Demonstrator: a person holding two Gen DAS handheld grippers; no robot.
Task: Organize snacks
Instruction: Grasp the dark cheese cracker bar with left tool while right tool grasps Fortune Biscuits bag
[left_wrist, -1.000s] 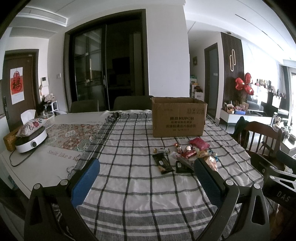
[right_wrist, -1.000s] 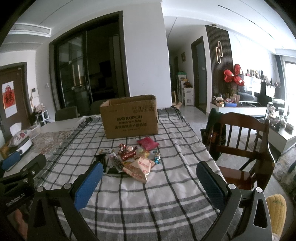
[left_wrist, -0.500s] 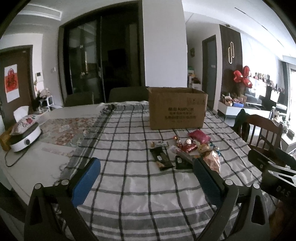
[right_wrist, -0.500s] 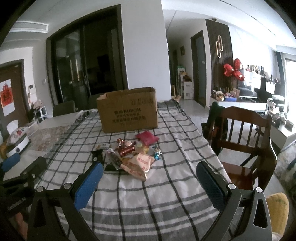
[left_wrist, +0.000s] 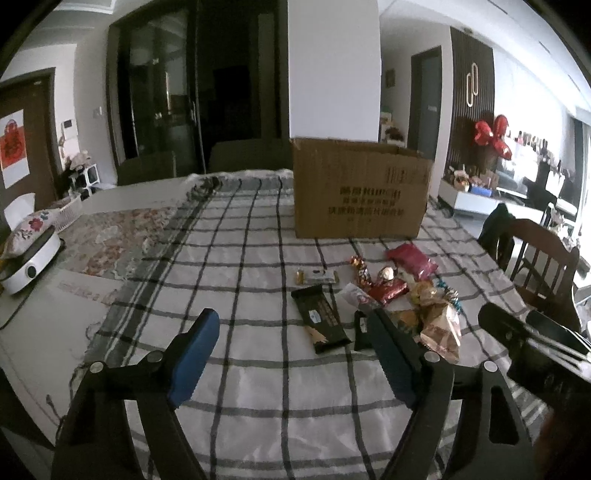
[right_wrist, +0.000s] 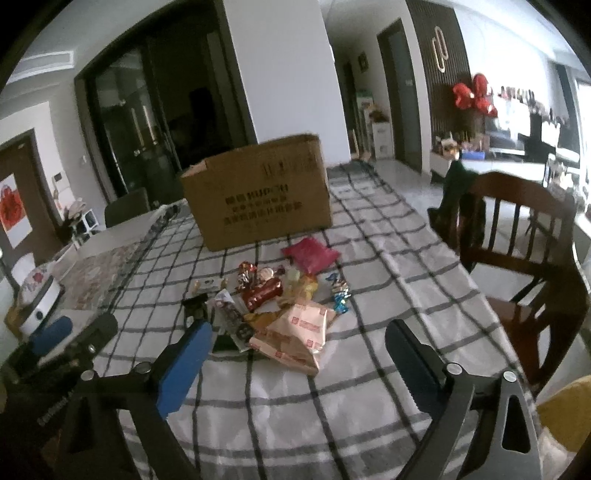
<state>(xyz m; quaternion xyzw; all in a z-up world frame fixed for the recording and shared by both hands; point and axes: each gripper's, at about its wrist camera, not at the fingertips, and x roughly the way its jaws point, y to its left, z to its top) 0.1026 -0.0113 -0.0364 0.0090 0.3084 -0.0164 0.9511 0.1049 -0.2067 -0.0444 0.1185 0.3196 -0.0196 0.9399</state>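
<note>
Heaped before the cardboard box (right_wrist: 258, 192) for sorting, the snacks (right_wrist: 284, 299) are approached by 2 empty, narrowing but still-wide grippers: left gripper (left_wrist: 291, 343), right gripper (right_wrist: 299, 350).

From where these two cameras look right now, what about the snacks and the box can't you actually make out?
- Inside of the cardboard box: both views show only its outer walls, too low to see in.
- Print on the box: blurred in both views.
- Snack pile: wrappers overlap; lower packets hidden.
- Dark packet, left view: half covered by the left gripper's finger.
- Labels on wrappers: too small.
</note>
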